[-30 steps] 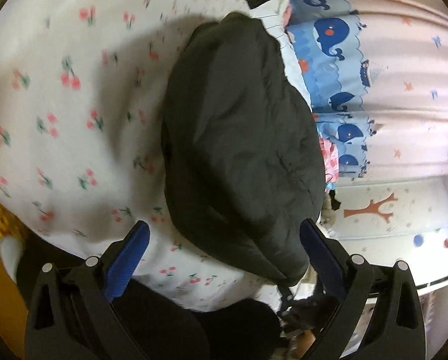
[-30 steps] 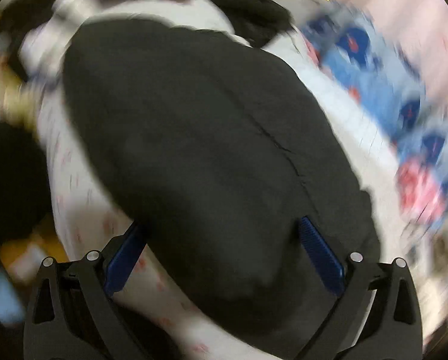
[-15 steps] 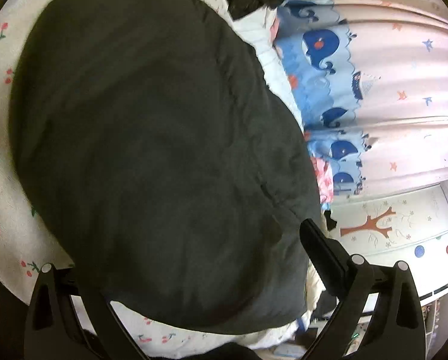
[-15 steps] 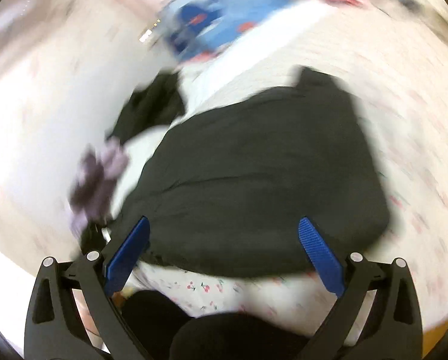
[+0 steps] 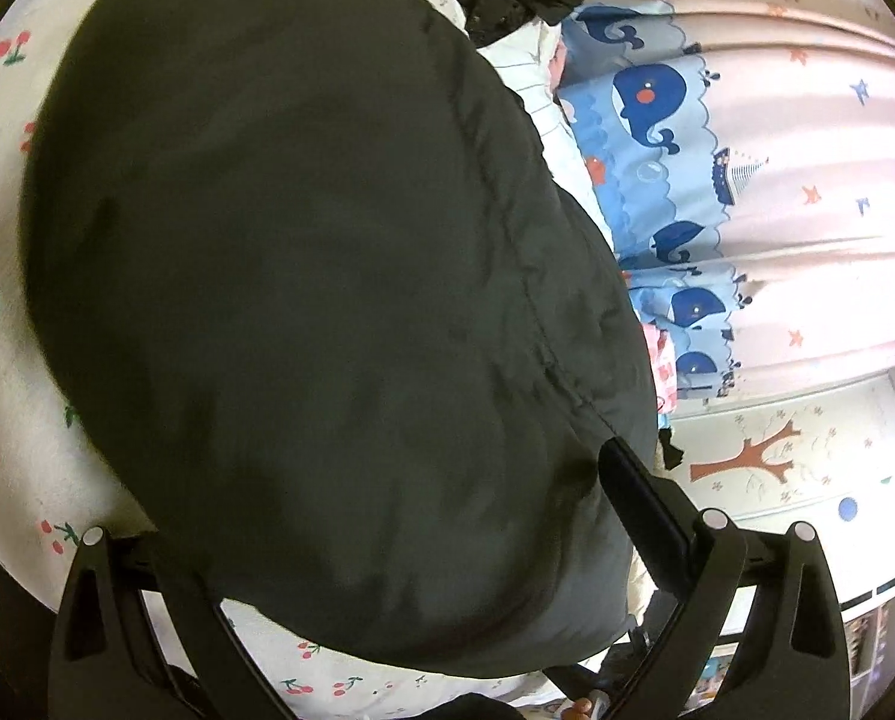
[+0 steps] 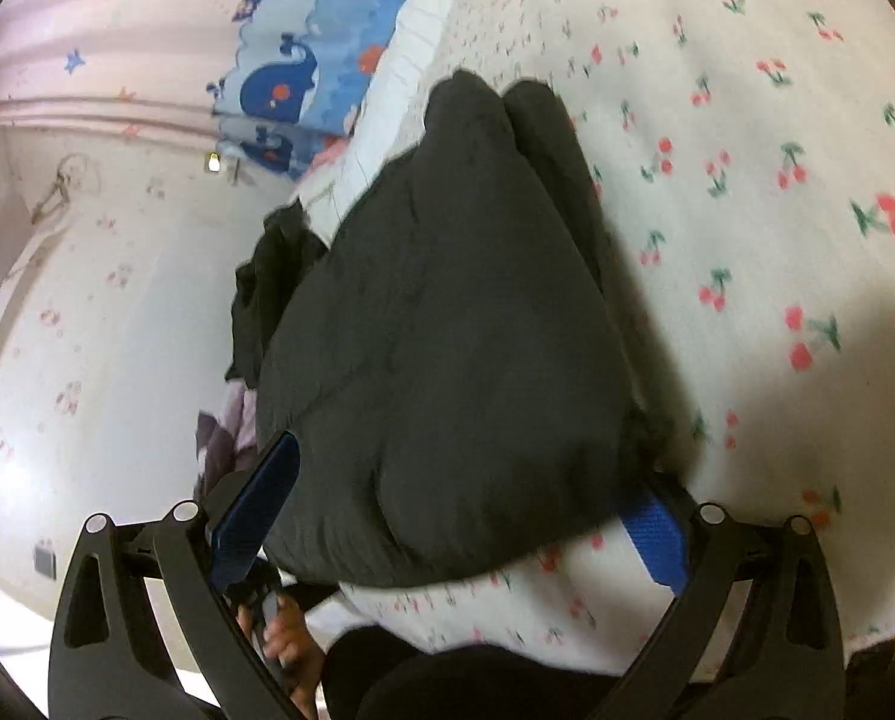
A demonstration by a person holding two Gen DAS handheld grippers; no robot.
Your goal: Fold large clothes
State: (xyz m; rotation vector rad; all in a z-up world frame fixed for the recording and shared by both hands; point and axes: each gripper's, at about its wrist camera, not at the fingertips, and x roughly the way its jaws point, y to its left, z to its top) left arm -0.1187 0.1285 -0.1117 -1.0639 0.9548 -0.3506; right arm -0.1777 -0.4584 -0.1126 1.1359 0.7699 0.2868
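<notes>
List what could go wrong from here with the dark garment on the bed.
1. The dark padded garment lies near the bed's edge; its near end could slide off the cherry-print sheet.
2. Both tools, left and right, are open around bulky fabric, so a closing pinch may catch only the top layer, or the sheet too.
3. A second black garment beside it could get dragged along.

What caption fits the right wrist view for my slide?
Open right gripper straddles the near edge of a folded dark garment on a cherry-print bedsheet.
</notes>
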